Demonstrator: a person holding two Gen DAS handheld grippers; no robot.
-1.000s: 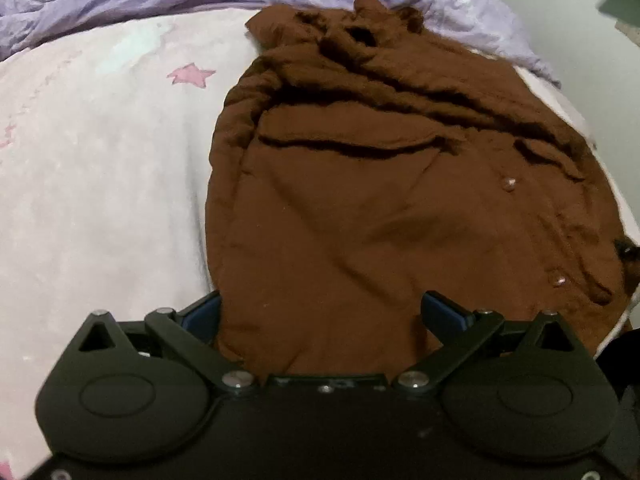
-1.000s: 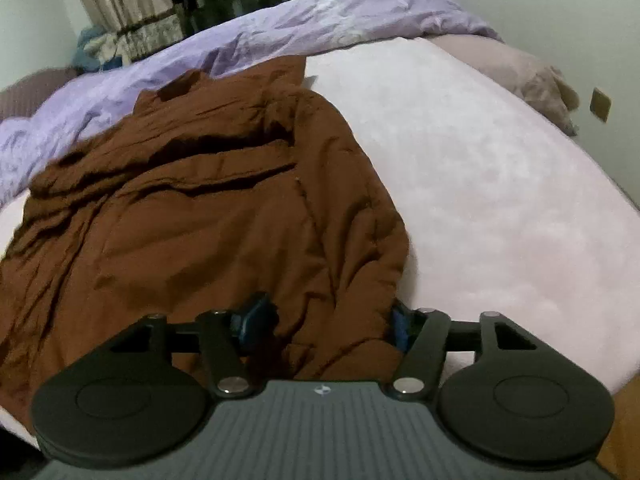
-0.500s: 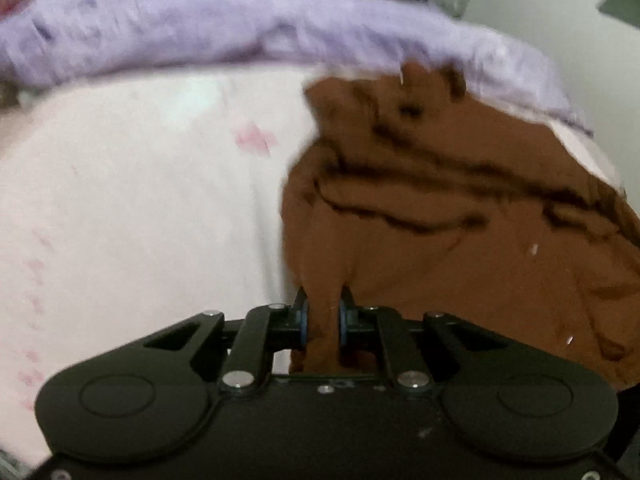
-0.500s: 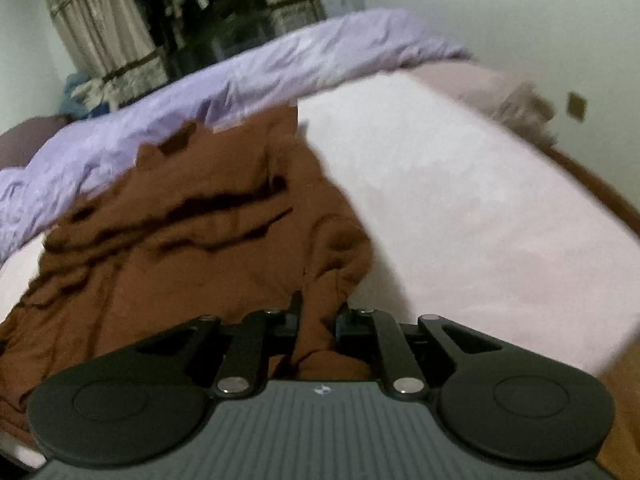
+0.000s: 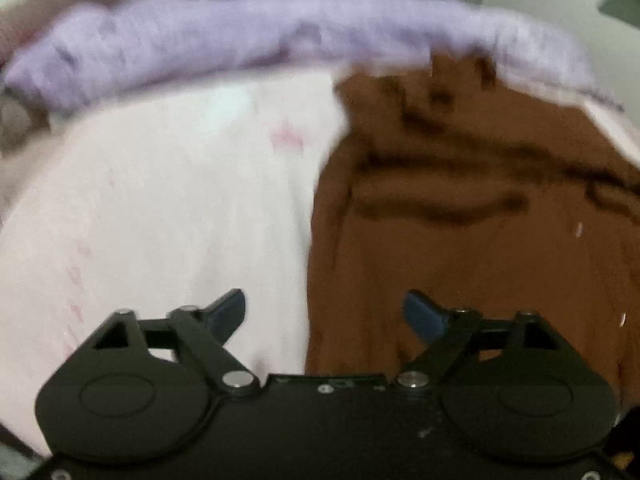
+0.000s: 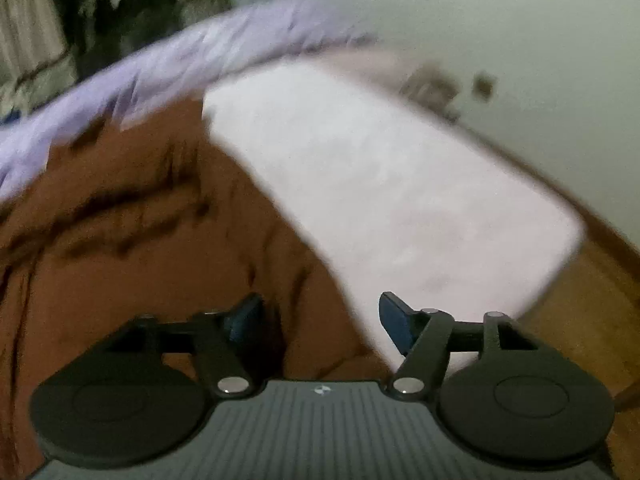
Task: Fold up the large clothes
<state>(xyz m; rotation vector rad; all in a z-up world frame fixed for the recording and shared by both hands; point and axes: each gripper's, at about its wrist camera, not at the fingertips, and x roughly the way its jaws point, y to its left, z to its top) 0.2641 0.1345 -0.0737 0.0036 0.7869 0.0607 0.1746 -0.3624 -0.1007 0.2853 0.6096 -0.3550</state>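
Observation:
A large brown shirt (image 5: 472, 248) lies wrinkled on the pale pink bed sheet (image 5: 160, 208); both views are blurred. My left gripper (image 5: 325, 312) is open over the shirt's near left edge, with nothing between its fingers. In the right wrist view the shirt (image 6: 140, 248) fills the left half, and my right gripper (image 6: 320, 316) is open above its near right edge, holding nothing.
A rumpled lilac duvet (image 5: 280, 36) lies along the far side of the bed and also shows in the right wrist view (image 6: 168, 64). The bed's right corner (image 6: 560, 248) drops to a wooden floor (image 6: 592, 320). A white wall (image 6: 480, 20) stands beyond.
Both grippers shut on the shirt's near edge half a second ago and have now opened and let it go. Both cameras have lifted and tilted up.

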